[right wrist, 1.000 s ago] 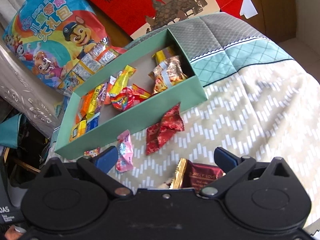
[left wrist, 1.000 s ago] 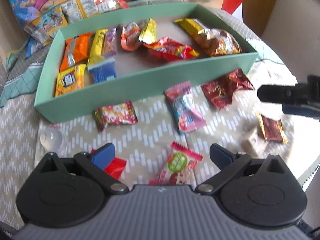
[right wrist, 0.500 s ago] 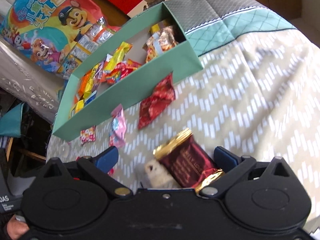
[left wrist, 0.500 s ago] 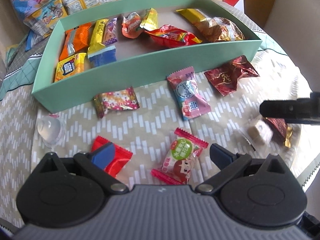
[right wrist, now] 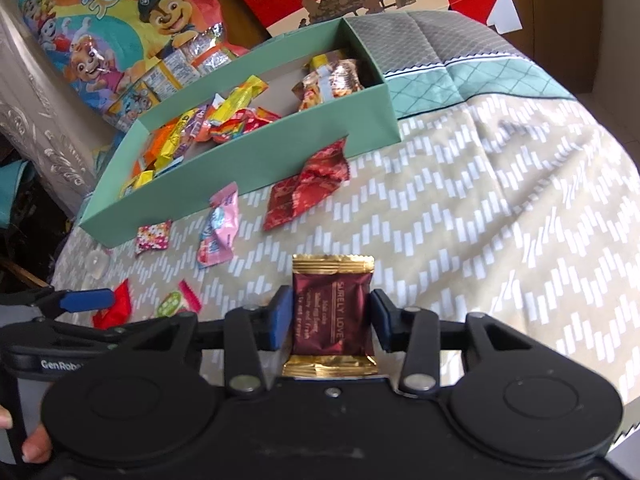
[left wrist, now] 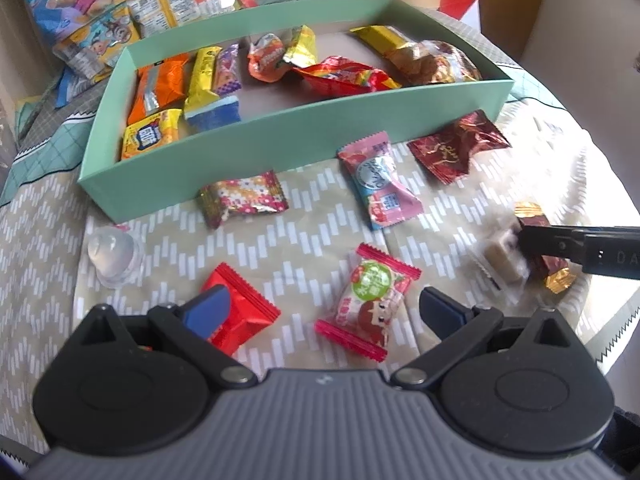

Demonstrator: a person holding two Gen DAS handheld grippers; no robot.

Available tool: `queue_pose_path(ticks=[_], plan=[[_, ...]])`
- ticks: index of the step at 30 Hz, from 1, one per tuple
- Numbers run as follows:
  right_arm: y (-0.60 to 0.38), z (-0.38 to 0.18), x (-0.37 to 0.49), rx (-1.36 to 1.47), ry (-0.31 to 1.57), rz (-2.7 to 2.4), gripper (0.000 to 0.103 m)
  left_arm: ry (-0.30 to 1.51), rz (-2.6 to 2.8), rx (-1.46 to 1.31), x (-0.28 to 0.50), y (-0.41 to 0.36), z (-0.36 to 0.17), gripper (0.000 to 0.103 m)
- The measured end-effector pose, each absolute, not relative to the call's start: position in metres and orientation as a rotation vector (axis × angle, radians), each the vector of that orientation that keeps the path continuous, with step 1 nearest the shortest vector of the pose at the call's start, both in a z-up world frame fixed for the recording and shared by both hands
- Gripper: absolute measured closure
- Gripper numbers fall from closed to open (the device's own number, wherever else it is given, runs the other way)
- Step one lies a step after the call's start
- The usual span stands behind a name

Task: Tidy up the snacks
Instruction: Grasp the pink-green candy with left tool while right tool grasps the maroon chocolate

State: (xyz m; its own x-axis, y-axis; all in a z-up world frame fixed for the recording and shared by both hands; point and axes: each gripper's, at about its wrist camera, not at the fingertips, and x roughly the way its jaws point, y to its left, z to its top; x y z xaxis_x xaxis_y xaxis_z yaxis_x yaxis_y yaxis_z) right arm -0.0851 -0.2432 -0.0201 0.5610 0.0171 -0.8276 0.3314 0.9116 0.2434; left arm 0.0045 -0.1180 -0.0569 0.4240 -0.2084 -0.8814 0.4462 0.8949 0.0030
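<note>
Six wrapped snacks [left wrist: 243, 199] outside box [left wrist: 288, 148]

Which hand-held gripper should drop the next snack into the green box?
Right. The right hand-held gripper has just closed on the maroon snack; it only needs carrying to the green box. The left hand-held gripper is open, holding nothing.

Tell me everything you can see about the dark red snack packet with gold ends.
The dark red snack packet is a small glossy foil pillow pack with crimped gold ends and gold lettering reading "SURELY LOVE". It sits lengthwise between the blue pads of the right gripper, whose jaws have just been closing and now stand against its two long sides. It looks sealed and undented. In the left wrist view it lies low over the patterned cloth, beside a pale wrapped candy.
</note>
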Motion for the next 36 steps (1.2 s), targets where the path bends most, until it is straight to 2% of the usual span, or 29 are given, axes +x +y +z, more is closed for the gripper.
queue_pose_path(ticks=[3,5,7,8,9,12,23,36], plan=[[-0.244,-0.023,-0.089,0.422,0.942,-0.18,0.056,1.055,-0.449,0.279,0.0,-0.123,-0.058,0.015],[-0.242,-0.023,-0.091,0.404,0.932,-0.175,0.056,1.07,-0.49,0.286,-0.002,-0.127,-0.06,0.035],[-0.239,-0.023,-0.091,0.381,0.929,-0.168,0.055,1.094,-0.522,0.3,-0.003,-0.131,-0.064,0.046],[-0.238,-0.023,-0.091,0.363,0.932,-0.164,0.059,1.076,-0.521,0.327,-0.007,-0.134,-0.064,0.059],[-0.235,-0.023,-0.09,0.342,0.933,-0.158,0.062,1.06,-0.529,0.349,-0.01,-0.136,-0.064,0.065],[-0.231,-0.018,-0.089,0.33,0.943,-0.132,0.066,1.068,-0.529,0.311,-0.009,-0.135,-0.061,0.067],[-0.236,0.017,-0.078,0.4,0.873,-0.104,0.066,1.015,-0.519,0.16,0.009,-0.115,-0.021,0.067],[-0.219,0.05,0.016,0.412,0.775,0.0,0.066,0.919,-0.409,0.107,0.087,-0.105,0.016,0.067]])
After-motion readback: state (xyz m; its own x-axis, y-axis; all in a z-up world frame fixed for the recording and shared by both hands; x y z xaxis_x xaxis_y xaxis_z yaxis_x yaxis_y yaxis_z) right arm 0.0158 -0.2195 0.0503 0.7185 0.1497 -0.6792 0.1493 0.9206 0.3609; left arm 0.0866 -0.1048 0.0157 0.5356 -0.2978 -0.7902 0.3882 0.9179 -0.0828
